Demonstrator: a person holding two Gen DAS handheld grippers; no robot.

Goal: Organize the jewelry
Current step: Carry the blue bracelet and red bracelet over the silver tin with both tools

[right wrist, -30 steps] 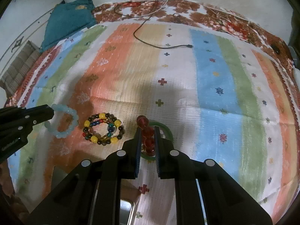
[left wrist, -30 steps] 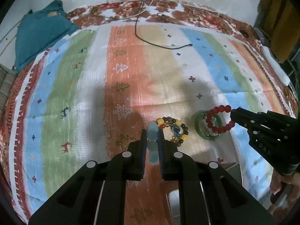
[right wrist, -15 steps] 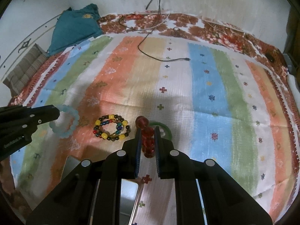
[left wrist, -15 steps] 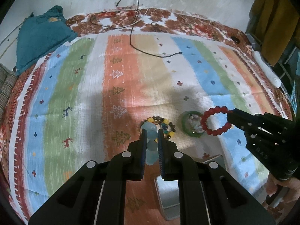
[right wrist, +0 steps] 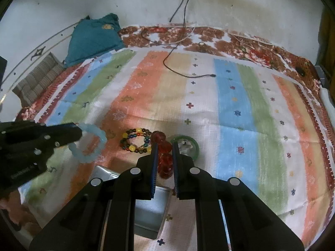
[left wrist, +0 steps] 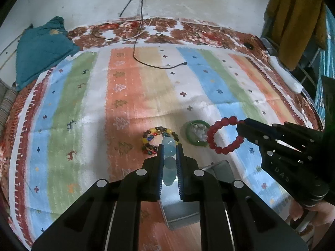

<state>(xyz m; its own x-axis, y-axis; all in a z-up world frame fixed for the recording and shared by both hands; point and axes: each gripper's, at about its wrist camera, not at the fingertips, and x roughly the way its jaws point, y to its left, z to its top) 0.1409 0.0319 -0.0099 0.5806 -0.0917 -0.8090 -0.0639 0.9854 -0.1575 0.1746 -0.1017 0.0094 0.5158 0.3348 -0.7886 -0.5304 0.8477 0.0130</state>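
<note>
My left gripper (left wrist: pixel 169 146) is shut on a pale blue bead bracelet (left wrist: pixel 169 163), which hangs off its tip as a ring in the right wrist view (right wrist: pixel 90 144). My right gripper (right wrist: pixel 164 144) is shut on a red bead bracelet (right wrist: pixel 164 156); seen from the left wrist, that red bracelet (left wrist: pixel 225 135) dangles as a loop in the air. On the striped cloth lie a multicoloured bead bracelet (left wrist: pixel 159 139) (right wrist: pixel 137 143) and a green bangle (left wrist: pixel 196 132) (right wrist: pixel 186 144). A grey metal box (left wrist: pixel 180 205) (right wrist: pixel 148 215) sits just below both grippers, partly hidden by their bodies.
A striped blanket (left wrist: pixel 146 96) covers the bed. A black cable (left wrist: pixel 159 64) trails across its far part. A teal cushion (left wrist: pixel 39 48) lies at the far left by the wall, and a white remote-like object (left wrist: pixel 286 77) lies at the right edge. A person's hand (left wrist: pixel 314 215) holds the right gripper.
Both grippers have risen and drawn back toward the near edge, each carrying its bracelet. The metal box has come further into view beneath them. The bracelets on the cloth have not moved.
</note>
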